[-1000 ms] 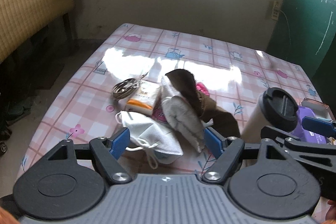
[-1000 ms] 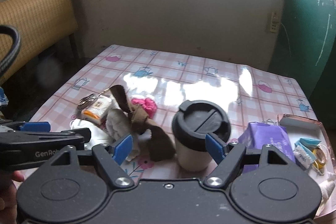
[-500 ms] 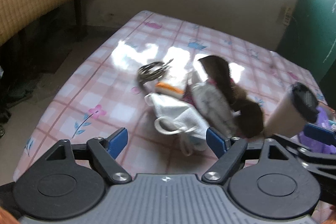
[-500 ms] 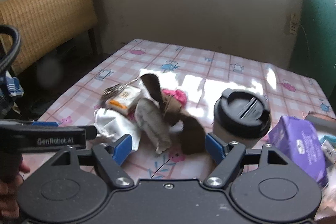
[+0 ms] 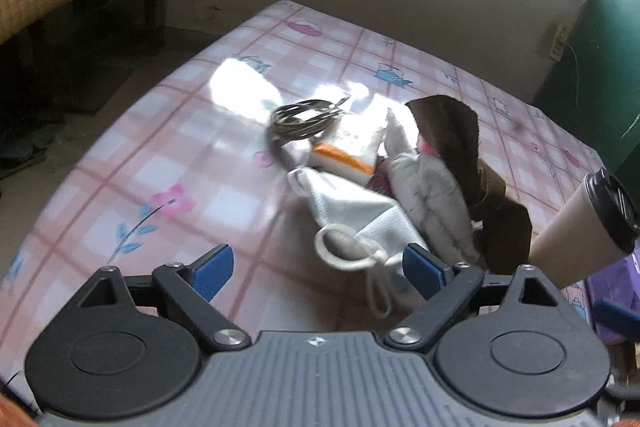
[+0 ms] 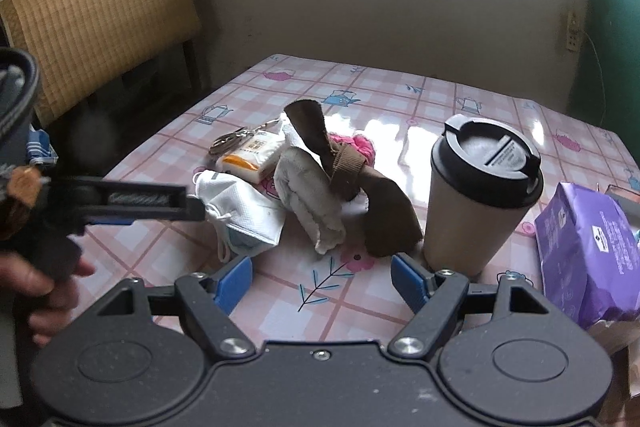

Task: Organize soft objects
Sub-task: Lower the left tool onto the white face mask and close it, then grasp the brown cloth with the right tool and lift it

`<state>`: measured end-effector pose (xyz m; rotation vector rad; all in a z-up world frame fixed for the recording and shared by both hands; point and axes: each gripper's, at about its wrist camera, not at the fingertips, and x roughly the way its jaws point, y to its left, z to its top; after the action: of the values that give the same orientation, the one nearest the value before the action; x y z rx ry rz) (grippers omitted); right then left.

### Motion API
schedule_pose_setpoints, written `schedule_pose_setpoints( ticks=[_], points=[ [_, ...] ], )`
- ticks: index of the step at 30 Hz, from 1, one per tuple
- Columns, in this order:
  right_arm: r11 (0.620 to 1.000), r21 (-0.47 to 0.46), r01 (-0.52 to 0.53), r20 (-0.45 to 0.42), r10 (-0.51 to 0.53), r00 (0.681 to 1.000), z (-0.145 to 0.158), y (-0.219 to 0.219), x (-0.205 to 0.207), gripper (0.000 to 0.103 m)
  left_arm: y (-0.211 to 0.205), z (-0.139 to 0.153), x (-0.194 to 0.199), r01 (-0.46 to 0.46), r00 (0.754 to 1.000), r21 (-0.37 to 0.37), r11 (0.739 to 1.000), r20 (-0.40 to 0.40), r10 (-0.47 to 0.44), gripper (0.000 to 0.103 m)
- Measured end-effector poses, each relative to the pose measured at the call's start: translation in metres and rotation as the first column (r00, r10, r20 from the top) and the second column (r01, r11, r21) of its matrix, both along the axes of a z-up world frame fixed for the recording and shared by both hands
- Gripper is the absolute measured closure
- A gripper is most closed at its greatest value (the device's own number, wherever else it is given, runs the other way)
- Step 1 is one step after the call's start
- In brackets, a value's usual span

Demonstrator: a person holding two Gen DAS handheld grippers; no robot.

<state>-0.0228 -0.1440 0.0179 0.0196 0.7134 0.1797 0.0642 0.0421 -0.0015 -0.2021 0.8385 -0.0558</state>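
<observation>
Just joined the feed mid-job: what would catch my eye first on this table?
A heap of soft things sits mid-table: a white face mask at the near left, a rolled grey-white cloth beside it, and a brown fabric bow draped over that. To the right stands a paper cup with a black lid, then a purple packet. Both sets of jaws are open and empty.

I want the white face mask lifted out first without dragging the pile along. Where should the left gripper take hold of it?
Probably the near folded edge of the white face mask, beside its ear loop. It lies flat at the pile's near-left side, clear of the rolled cloth, so the open left gripper can come in low from the table's near edge.
</observation>
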Motion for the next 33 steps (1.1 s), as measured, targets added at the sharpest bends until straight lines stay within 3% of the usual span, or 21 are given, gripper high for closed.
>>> schedule_pose_setpoints(
  ticks=[6,9,11,12,15,23,29,33],
  points=[
    [1.0,0.008,0.015,-0.001,-0.015,1.0,-0.002,-0.009,0.001,0.013,-0.021,-0.018,0.031,0.017,0.999,-0.023,1.0,-0.045,-0.018,0.004],
    [1.0,0.014,0.025,-0.008,-0.025,1.0,-0.005,-0.012,0.002,0.013,-0.029,-0.029,0.04,0.022,0.998,-0.024,0.999,-0.063,-0.024,0.006],
    [0.999,0.018,0.03,-0.01,-0.03,1.0,-0.005,-0.014,0.002,0.013,-0.031,-0.03,0.04,0.027,0.999,-0.01,1.0,-0.031,-0.028,0.025],
    [0.999,0.018,0.034,-0.01,-0.034,0.999,-0.005,-0.015,0.001,0.013,-0.031,-0.029,0.04,0.041,0.999,-0.023,0.999,-0.029,-0.041,0.042],
    [0.999,0.019,0.04,-0.007,-0.04,0.999,-0.005,-0.018,0.001,0.013,-0.027,-0.02,0.035,0.051,0.998,-0.05,0.997,-0.026,-0.053,0.058],
    [1.0,0.02,-0.007,-0.005,0.007,1.0,-0.004,-0.004,0.004,0.013,0.002,0.009,-0.006,0.039,0.999,0.054,0.998,0.029,-0.04,0.06],
    [0.999,0.024,-0.035,0.013,0.035,0.999,0.004,0.022,0.028,0.013,0.034,0.019,-0.023,-0.012,0.998,0.09,0.996,0.062,0.006,0.06],
    [1.0,0.029,0.006,0.029,-0.007,1.0,0.014,0.037,0.064,0.013,0.04,0.017,-0.027,-0.01,0.997,0.071,0.997,0.073,0.005,0.06]
  ],
)
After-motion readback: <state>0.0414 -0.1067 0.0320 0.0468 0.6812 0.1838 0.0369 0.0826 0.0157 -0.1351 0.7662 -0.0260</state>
